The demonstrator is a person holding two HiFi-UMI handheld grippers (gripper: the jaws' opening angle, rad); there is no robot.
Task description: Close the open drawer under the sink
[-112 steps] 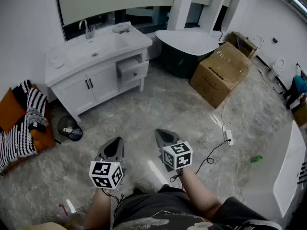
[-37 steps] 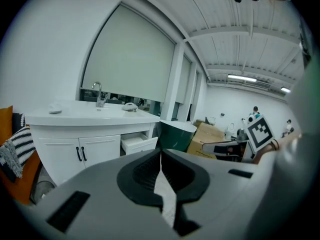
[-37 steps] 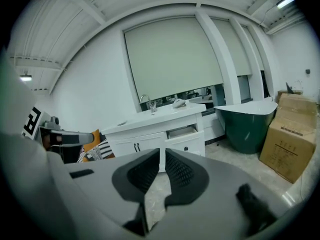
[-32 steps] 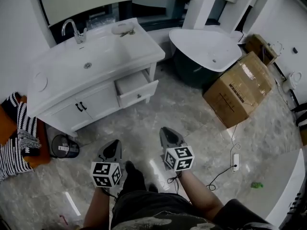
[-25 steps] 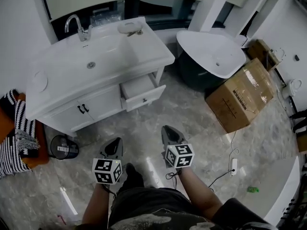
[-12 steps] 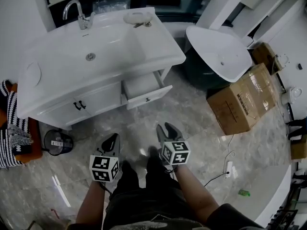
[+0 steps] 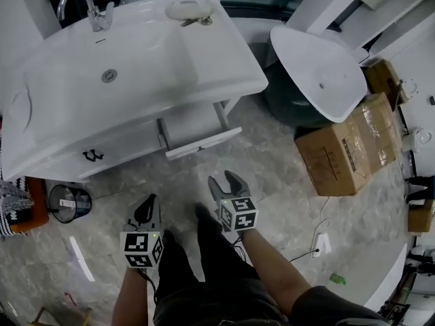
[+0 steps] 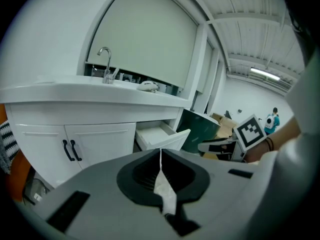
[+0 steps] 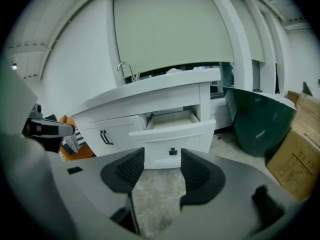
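**Right jaws spreading, drawer straight ahead**

My right hand-held gripper (image 7: 225,180) is opening now. Its jaws stand wide apart with only floor and the drawer front showing between them, so it holds nothing. My left hand-held gripper (image 7: 145,208) sits nearer and to the left, its jaws pressed together and empty. The drawer (image 7: 202,133) is pulled out under the right end of the counter (image 7: 224,60), just right of the doors (image 7: 102,151). It lies beyond both tools and neither touches it. Its small dark knob (image 9: 173,151) lines up between my right jaws. I judge the widening readies me to meet the front and push it in; the closing has not begun.
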